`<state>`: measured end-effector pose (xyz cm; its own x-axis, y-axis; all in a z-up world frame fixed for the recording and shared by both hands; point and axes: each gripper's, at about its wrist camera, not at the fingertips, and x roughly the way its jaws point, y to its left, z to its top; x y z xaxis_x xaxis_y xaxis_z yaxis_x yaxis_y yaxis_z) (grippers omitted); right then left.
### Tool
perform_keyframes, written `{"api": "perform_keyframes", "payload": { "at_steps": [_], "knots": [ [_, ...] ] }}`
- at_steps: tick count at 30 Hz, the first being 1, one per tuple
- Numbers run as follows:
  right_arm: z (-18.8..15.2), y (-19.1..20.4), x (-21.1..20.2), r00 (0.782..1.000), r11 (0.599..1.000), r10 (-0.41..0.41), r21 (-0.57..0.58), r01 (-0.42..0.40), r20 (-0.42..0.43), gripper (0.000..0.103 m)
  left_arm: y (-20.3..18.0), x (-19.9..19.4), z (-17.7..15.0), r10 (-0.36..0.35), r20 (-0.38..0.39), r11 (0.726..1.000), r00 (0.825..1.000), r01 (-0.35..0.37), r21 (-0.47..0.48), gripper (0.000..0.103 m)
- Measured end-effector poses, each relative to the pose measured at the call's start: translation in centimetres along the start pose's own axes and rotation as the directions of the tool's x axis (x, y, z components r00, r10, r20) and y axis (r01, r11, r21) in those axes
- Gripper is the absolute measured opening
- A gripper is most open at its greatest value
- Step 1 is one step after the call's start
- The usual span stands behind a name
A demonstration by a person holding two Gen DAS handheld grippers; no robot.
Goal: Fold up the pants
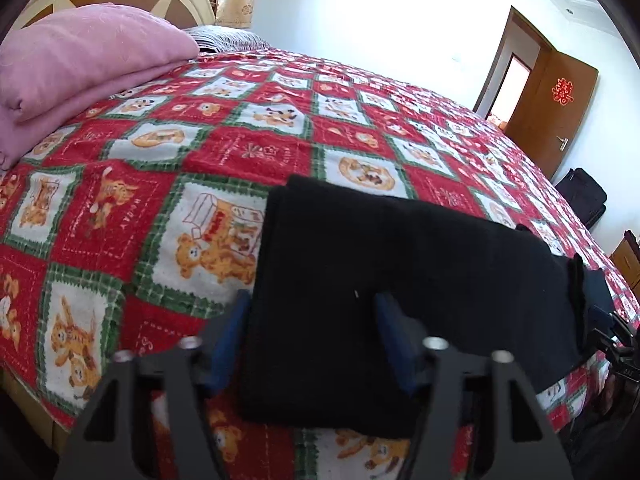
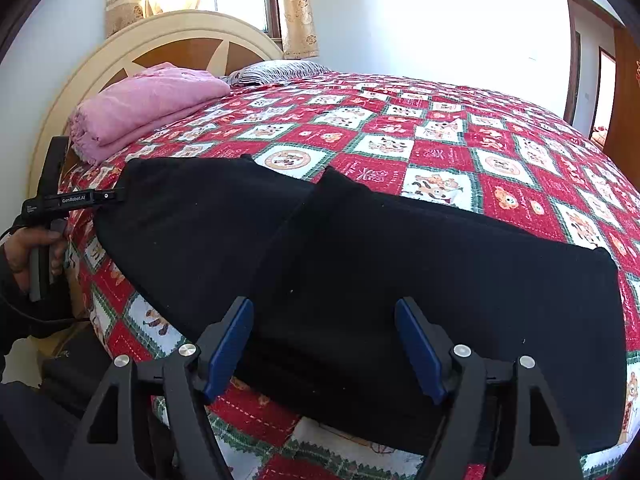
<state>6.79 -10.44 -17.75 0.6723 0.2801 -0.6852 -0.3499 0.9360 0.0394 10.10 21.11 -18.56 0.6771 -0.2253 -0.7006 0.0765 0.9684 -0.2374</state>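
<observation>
Black pants (image 1: 400, 272) lie flat along the near edge of the bed, folded lengthwise; they also show in the right wrist view (image 2: 400, 272). My left gripper (image 1: 312, 308) is open, its blue pads either side of the pants' left end. My right gripper (image 2: 324, 312) is open over the pants' near edge, toward their right half. The left gripper (image 2: 116, 196) also shows in the right wrist view at the pants' left end, held by a hand. The right gripper (image 1: 612, 328) shows at the far right of the left wrist view.
The bed has a red, white and green checked cover (image 1: 256, 148) with bear pictures. A folded pink blanket (image 1: 88, 56) lies by the cream headboard (image 2: 168, 36). A wooden door (image 1: 556, 112) stands open at the right, a dark bag (image 1: 584, 196) on the floor below it.
</observation>
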Motion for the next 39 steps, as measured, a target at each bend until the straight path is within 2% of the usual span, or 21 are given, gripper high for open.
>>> {"api": "perform_keyframes", "payload": {
  "at_steps": [2,4,6,8,10,12,14,15,16,17,21,26,30,34,39],
  "knots": [
    [0.0,-0.1,0.0,1.000,1.000,0.001,0.002,-0.001,0.001,0.075,-0.4,-0.8,0.1,-0.006,0.005,1.000,1.000,0.006,0.009,0.047],
    [0.0,0.0,0.0,1.000,1.000,-0.001,-0.001,0.001,0.002,0.075,-0.6,-0.8,0.2,-0.001,0.006,1.000,1.000,0.001,0.031,0.047],
    [-0.1,0.1,0.0,1.000,1.000,-0.008,-0.012,0.008,0.003,0.076,0.1,-0.1,-0.1,-0.009,0.004,1.000,1.000,0.009,0.002,0.053],
    [-0.2,0.4,0.1,1.000,1.000,-0.014,-0.028,0.014,0.006,0.078,0.7,0.5,-0.4,-0.049,0.018,0.998,0.999,0.050,-0.025,0.063],
    [-0.3,0.6,0.2,1.000,0.999,-0.020,-0.044,0.021,0.009,0.079,0.7,0.5,-0.6,-0.081,0.037,0.996,0.996,0.082,-0.031,0.067],
    [-0.3,0.9,0.2,1.000,0.998,-0.027,-0.054,0.027,0.010,0.080,0.2,0.4,-0.6,-0.071,0.028,0.997,0.997,0.071,0.002,0.066],
    [-0.3,0.8,0.2,1.000,0.998,-0.027,-0.053,0.027,0.010,0.080,0.5,0.1,-0.4,-0.070,0.029,0.998,0.997,0.070,-0.008,0.049],
    [-0.2,0.7,0.2,1.000,0.999,-0.021,-0.047,0.022,0.009,0.080,1.0,-0.2,-0.2,-0.105,0.033,0.993,0.994,0.107,-0.041,0.045],
    [-0.2,0.6,0.1,1.000,0.999,-0.015,-0.040,0.015,0.008,0.080,1.6,-0.7,-0.1,-0.146,0.050,0.986,0.988,0.149,-0.077,0.032],
    [-0.1,0.5,0.0,1.000,0.999,-0.010,-0.033,0.010,0.007,0.080,2.0,-1.3,0.1,-0.189,0.067,0.975,0.980,0.195,-0.105,0.025],
    [0.4,-0.6,-0.5,1.000,1.000,-0.004,0.014,0.003,0.013,0.080,0.8,-3.1,1.0,-0.246,0.109,0.962,0.963,0.256,-0.093,0.023],
    [1.2,-1.9,-1.4,0.999,0.998,-0.014,0.067,0.012,0.030,0.080,-0.9,-5.3,2.3,-0.331,0.164,0.931,0.929,0.350,-0.104,0.022],
    [1.6,-2.3,-2.1,0.998,0.997,-0.025,0.076,0.021,0.054,0.080,-2.1,-6.9,3.0,-0.344,0.183,0.932,0.921,0.358,-0.050,0.022],
    [1.6,-2.5,-1.9,0.999,0.996,-0.024,0.084,0.020,0.045,0.080,-2.7,-7.8,3.5,-0.356,0.196,0.928,0.914,0.369,-0.038,0.022],
    [1.9,-2.6,-2.4,0.998,0.996,-0.024,0.084,0.019,0.059,0.080,-5.0,-9.5,4.4,-0.399,0.228,0.913,0.888,0.407,0.013,0.022]
  ]
}}
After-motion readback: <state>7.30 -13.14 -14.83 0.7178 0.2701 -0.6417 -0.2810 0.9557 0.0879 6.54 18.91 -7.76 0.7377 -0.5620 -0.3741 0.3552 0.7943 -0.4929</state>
